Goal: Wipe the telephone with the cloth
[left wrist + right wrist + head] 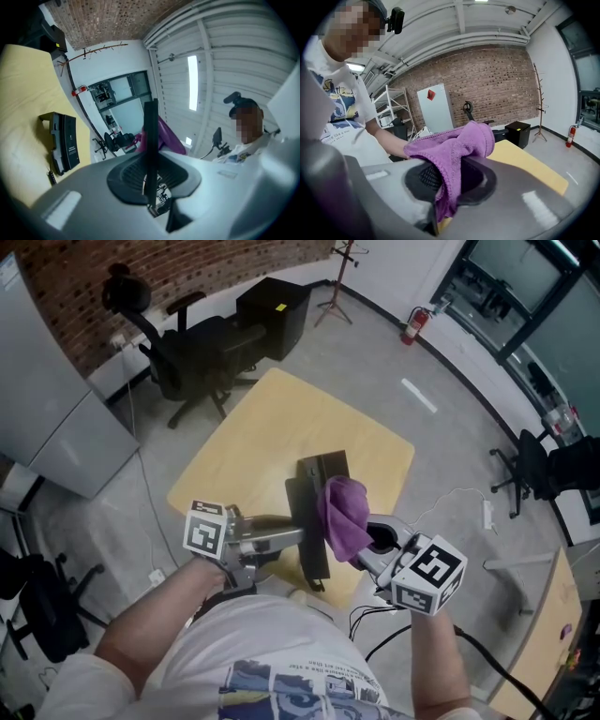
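Well to the left of your left claw, the black telephone lay on the yellow table, clear of both claws, with a small dark cord end just below it. Your left claw was clamped on a thin black slab. The slab stood edge-on between the pads and rose well past the tips. No view showed whether that slab belonged to the telephone.

Just beyond the slab, on the side away from your left claw, the purple cloth rested against its face. Your right claw had its jaws closed on that cloth. The fabric was bunched between the pads, one fold hung down inside the jaws, and the rest bulged out past the tips toward the slab. You held both claws up over the near edge of the table, in front of your body, and they pointed toward each other with the slab and cloth between them.
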A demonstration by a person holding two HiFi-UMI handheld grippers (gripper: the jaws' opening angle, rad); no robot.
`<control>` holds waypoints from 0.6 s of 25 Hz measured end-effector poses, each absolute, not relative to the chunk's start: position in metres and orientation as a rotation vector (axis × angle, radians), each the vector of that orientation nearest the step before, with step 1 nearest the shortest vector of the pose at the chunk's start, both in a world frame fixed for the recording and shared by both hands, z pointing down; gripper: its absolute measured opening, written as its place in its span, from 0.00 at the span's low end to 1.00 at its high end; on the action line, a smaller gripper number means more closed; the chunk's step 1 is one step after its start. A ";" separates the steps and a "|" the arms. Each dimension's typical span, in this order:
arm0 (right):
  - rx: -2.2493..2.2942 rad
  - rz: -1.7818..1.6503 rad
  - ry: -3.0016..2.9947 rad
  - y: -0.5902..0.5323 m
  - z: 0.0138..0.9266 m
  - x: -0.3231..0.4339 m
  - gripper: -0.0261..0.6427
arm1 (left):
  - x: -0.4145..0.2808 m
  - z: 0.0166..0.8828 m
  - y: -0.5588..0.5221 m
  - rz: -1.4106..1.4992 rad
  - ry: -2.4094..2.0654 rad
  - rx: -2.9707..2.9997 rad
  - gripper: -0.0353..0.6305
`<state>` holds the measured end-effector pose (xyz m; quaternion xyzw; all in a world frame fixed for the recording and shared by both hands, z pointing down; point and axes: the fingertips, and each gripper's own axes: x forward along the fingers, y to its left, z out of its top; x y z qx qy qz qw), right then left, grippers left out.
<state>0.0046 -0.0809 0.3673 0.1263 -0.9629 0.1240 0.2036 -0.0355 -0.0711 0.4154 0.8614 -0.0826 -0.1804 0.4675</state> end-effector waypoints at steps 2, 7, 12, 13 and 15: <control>0.340 0.363 -2.676 -0.076 0.371 0.006 0.10 | -0.038 0.414 -0.074 -0.447 -0.207 2.114 0.17; 0.313 0.395 -2.652 -0.058 0.383 0.016 0.10 | -0.040 0.414 -0.076 -0.451 -0.216 2.115 0.17; 0.288 0.431 -2.627 -0.042 0.394 0.031 0.11 | -0.038 0.413 -0.078 -0.461 -0.217 2.115 0.17; 0.279 0.442 -2.622 -0.039 0.396 0.034 0.10 | -0.037 0.413 -0.078 -0.462 -0.214 2.115 0.17; 0.265 0.460 -2.616 -0.037 0.399 0.038 0.10 | -0.037 0.412 -0.078 -0.461 -0.205 2.114 0.17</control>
